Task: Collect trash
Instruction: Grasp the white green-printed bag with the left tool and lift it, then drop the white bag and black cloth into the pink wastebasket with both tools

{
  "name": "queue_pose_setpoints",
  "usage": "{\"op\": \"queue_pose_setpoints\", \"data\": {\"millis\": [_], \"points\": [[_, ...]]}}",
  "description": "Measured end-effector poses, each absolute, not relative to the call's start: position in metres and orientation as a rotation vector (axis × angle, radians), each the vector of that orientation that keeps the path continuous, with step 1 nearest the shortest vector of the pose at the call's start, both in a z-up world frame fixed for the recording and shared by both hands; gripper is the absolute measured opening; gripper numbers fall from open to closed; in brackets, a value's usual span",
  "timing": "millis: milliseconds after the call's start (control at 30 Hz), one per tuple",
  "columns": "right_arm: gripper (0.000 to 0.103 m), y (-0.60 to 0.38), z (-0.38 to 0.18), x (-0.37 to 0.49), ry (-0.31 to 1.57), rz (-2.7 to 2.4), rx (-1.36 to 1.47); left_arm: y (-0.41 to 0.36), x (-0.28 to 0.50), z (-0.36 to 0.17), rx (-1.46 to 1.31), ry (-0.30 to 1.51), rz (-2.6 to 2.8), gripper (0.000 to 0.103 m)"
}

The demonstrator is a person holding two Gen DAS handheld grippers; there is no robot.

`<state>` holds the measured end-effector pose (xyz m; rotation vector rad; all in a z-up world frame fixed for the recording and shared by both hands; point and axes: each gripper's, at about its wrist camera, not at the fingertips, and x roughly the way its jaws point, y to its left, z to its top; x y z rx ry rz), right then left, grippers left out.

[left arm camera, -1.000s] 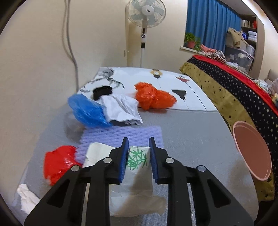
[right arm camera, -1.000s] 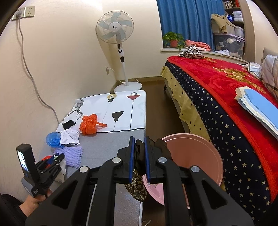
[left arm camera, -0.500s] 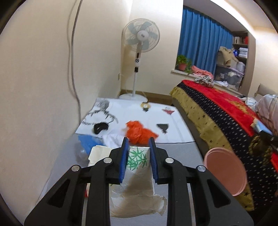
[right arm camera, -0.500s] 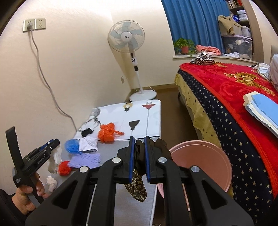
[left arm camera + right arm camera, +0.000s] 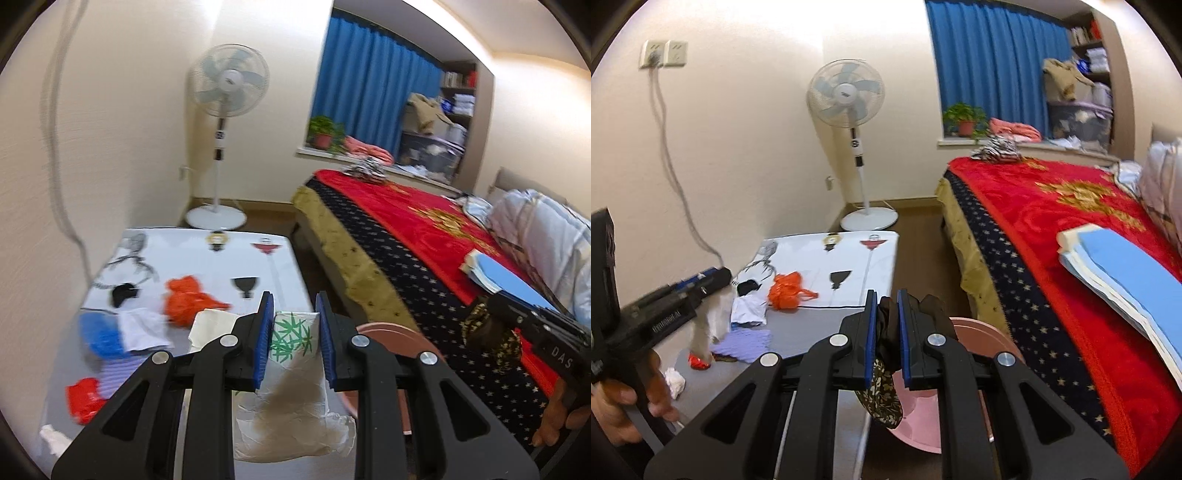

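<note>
My left gripper (image 5: 293, 341) pinching white bamboo-print wrapper (image 5: 291, 384), frame centre. My right gripper (image 5: 886, 338) clamped on dark patterned cloth (image 5: 882, 391), pink basin (image 5: 979, 332) behind, lower centre.

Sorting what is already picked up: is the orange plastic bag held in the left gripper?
No, the orange plastic bag lies on the table; the left gripper clamps a white bamboo-print paper wrapper.

The low table (image 5: 827, 325), grey near the camera and white with printed figures farther off, carries an orange bag (image 5: 786, 290), a white cloth (image 5: 748, 310), purple mesh (image 5: 748, 341), a red scrap (image 5: 698, 362) and crumpled tissue (image 5: 674, 380). A blue bag (image 5: 101, 332) lies beside the white cloth (blurred in the left view).
</note>
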<state>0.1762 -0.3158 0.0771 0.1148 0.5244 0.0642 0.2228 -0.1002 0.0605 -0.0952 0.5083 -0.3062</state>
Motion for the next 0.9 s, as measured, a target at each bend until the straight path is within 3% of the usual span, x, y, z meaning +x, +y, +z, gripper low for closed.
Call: {"op": "queue_pose_setpoints", "data": {"millis": [467, 900], "points": [[0.011, -0.382, 0.057, 0.198, 0.580, -0.019, 0.113, -0.216, 0.260, 0.044, -0.016, 0.553, -0.477, 0.024], [0.011, -0.401, 0.032, 0.220, 0.645, -0.062, 0.131, -0.251, 0.289, 0.013, -0.027, 0.603, -0.533, 0.024]]}}
